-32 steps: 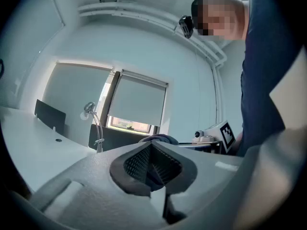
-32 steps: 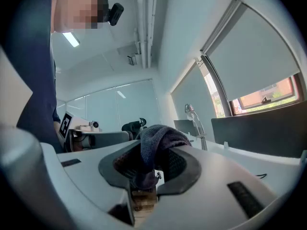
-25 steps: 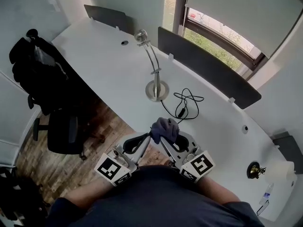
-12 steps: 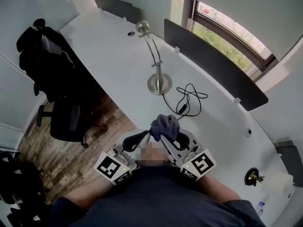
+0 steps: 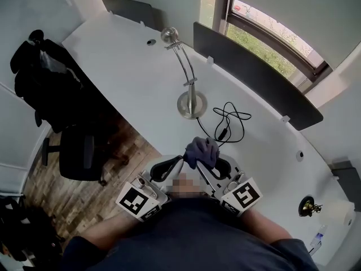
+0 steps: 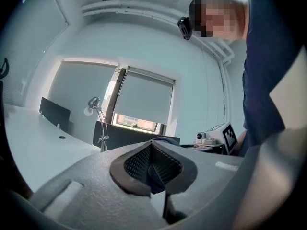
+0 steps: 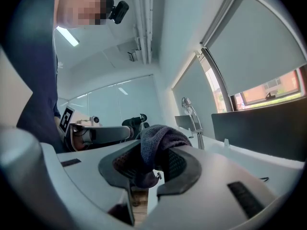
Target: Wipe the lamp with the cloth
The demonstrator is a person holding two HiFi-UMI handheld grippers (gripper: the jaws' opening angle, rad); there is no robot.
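A chrome desk lamp (image 5: 190,103) stands on the white desk (image 5: 130,89), its head (image 5: 168,35) toward the far corner. It also shows far off as the lamp (image 6: 98,121) and the lamp (image 7: 192,116). A dark purple-grey cloth (image 5: 202,150) is bunched close to my body, well short of the lamp. My right gripper (image 5: 198,161) is shut on the cloth (image 7: 158,138), which bulges out over the right gripper (image 7: 160,152). My left gripper (image 5: 181,160) lies tip to tip against the cloth's left side. The left gripper (image 6: 151,145) has its tips together; nothing is clearly caught.
A black cable (image 5: 228,123) lies coiled right of the lamp base. Dark divider panels (image 5: 256,75) line the desk's far edge under the window. A black office chair (image 5: 79,157) and a jacket-draped chair (image 5: 45,72) stand left on wood floor. A brass fitting (image 5: 307,206) sits far right.
Both grippers and the cloth have stayed together in front of my body, edging slightly toward the lamp. The head view has shifted a little; the lamp has not moved.
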